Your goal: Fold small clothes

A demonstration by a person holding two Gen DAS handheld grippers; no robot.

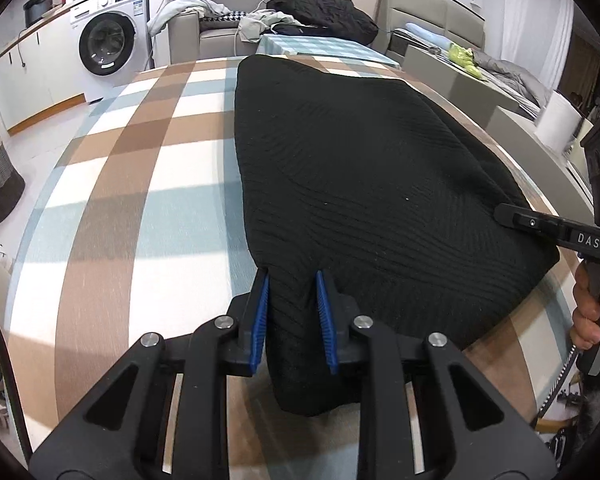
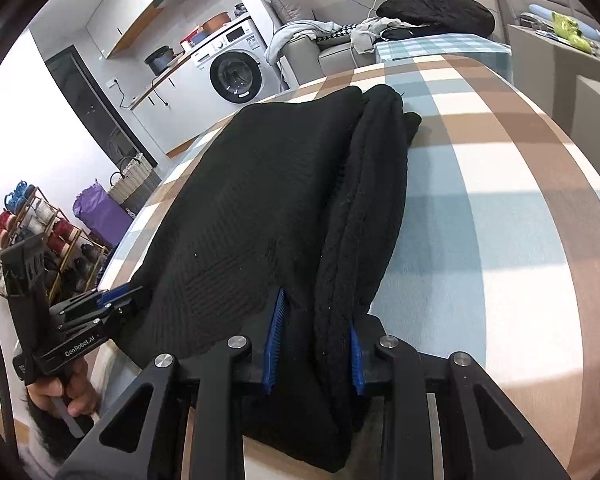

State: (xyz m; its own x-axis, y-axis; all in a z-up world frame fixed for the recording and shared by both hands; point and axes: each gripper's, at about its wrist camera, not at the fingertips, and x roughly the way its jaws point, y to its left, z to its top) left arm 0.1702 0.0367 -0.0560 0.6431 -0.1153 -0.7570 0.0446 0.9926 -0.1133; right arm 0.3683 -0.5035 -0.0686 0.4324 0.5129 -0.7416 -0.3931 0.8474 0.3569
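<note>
Blue pads point(image 1: 263, 316) of the left tool point(image 1: 292, 280), nearest the lens: jaws narrowed and clenched on the near left corner of the knit point(image 1: 360, 184), fabric bunched thick between them

Right tool point(image 2: 316, 320): likewise clenched, grasping the near right edge of the same garment, where a rolled, doubled band of cloth runs away from the lens

Knit: black ribbed garment, already folded into a long panel, lying flat on the checked tabletop point(image 1: 140, 184), near end overhanging or lifted at the front edge, far end reaching toward the back edge. The right side shows stacked layers, so at least one fold appears done

Handling, as judged: soft, limp, light to middling in weight; thick enough to hold a crease loosely, and liable to sag between the two grips. The ribbed surface should give the pads good purchase; slipping looks unlikely, but layers may slide on each other. Best hold is at the two near corners through all layers, as now

Pose: both tools point forward and steeply downward across the tabletop, side by side at the near hem, set well apart. Each is held by a hand at its handle; the right hand point(image 1: 592, 304) shows at the frame edge, fingers wrapped round the grip

Background: washing machine point(image 1: 108, 40), sofa, basket; not in play
</note>
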